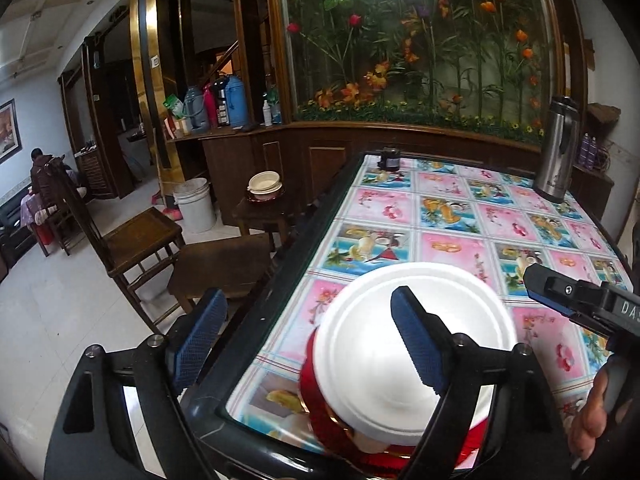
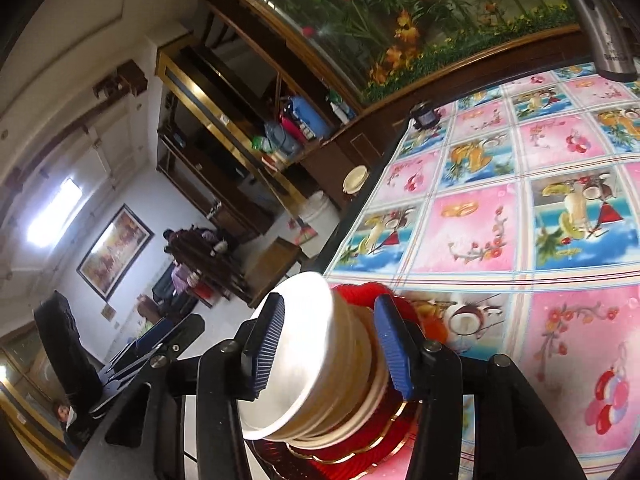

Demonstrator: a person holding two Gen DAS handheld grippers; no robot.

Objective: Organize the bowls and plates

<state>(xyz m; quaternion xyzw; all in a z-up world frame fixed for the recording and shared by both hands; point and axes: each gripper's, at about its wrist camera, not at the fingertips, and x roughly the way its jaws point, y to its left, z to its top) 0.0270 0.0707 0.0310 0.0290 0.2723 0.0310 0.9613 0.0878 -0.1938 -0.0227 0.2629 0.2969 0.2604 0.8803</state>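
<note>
With the stack of bowls (image 1: 404,352) standing on the red plates (image 2: 360,452) at the near corner of the table (image 1: 448,216), the stacking step looks done. The left hand-held gripper (image 1: 308,344) stands wide, one pad over the bowl, gripping nothing. The right hand-held gripper (image 2: 332,352) straddles the stack, half open, not visibly pressing. Next, both should back away without tipping it.
</note>
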